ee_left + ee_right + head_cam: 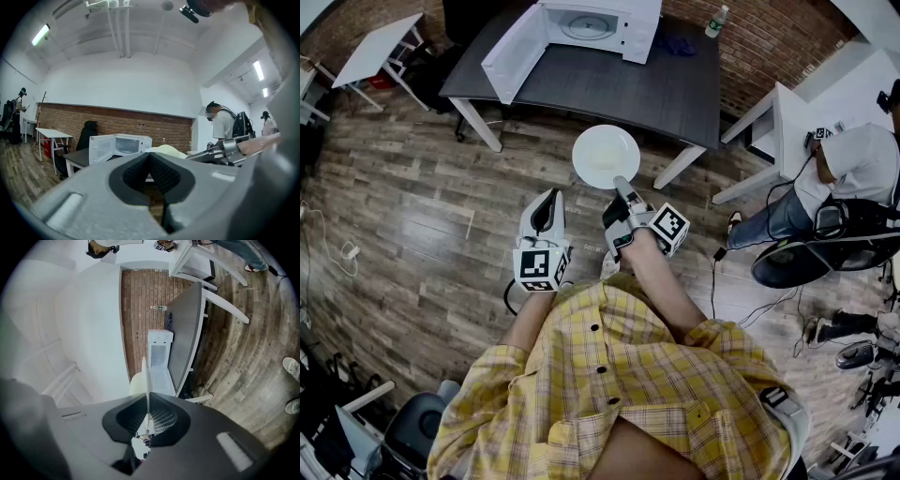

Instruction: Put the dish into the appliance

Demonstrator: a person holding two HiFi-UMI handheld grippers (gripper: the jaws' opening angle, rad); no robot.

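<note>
My right gripper (622, 185) is clamped on the rim of the plate (606, 156). It points level, rolled on its side. The plate lies flat out in front, over the floor, near the table (675, 94). The microwave (592, 26) stands there, door open. My left gripper (547, 199) points level too, jaws together, holding nothing. Its cube (542, 267) shows black-and-white squares.

Even, bright light falls from ceiling strip lights (41, 33) at ten and two o'clock; shadows stay soft. The white plate (606, 157) nearly bleaches out. Fisheye bending curves edges; black corners frame both gripper views.
</note>
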